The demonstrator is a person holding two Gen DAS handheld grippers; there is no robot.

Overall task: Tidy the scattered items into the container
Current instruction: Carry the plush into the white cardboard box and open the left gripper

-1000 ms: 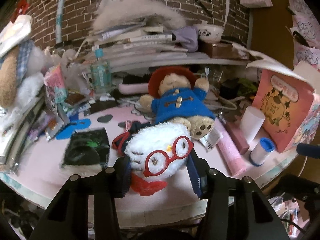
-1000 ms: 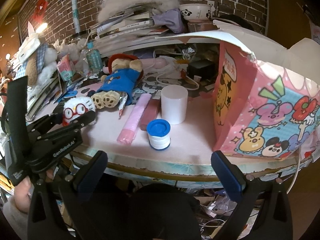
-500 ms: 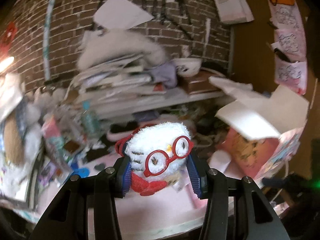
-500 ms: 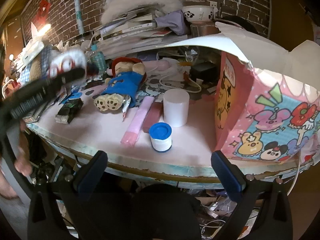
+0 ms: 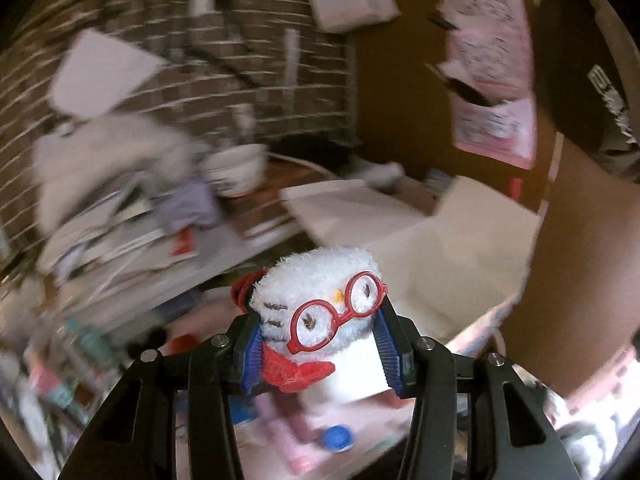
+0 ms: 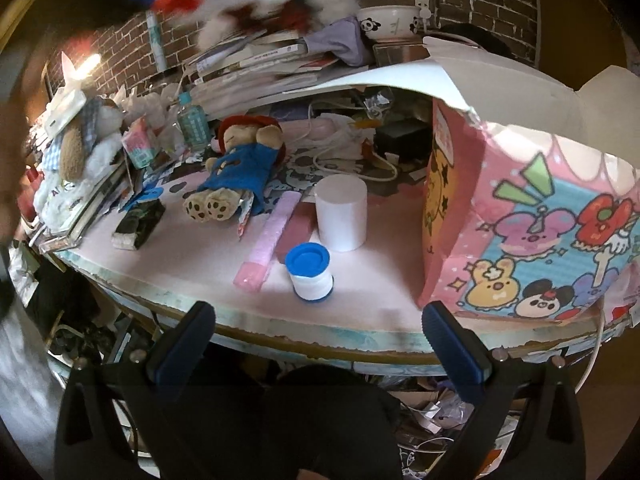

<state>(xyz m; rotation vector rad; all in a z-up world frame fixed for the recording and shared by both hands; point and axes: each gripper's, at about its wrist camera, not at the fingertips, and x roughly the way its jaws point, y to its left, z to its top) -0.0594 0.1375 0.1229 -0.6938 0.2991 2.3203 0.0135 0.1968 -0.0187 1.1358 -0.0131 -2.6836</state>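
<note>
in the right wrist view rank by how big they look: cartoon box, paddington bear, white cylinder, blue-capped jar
Largest to smallest:
1. cartoon box, though it's nearest the camera
2. Paddington bear
3. white cylinder
4. blue-capped jar

Left view airborne, right view table-edge (image 6: 320,336)

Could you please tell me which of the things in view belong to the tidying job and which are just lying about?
Part of the job:
- white owl plush, held in the left gripper
- pink cartoon box
- teddy bear
- blue-capped jar
- white cylinder
- pink tube

Probably just lying about:
- panda bowl
- book stack
- water bottle
</note>
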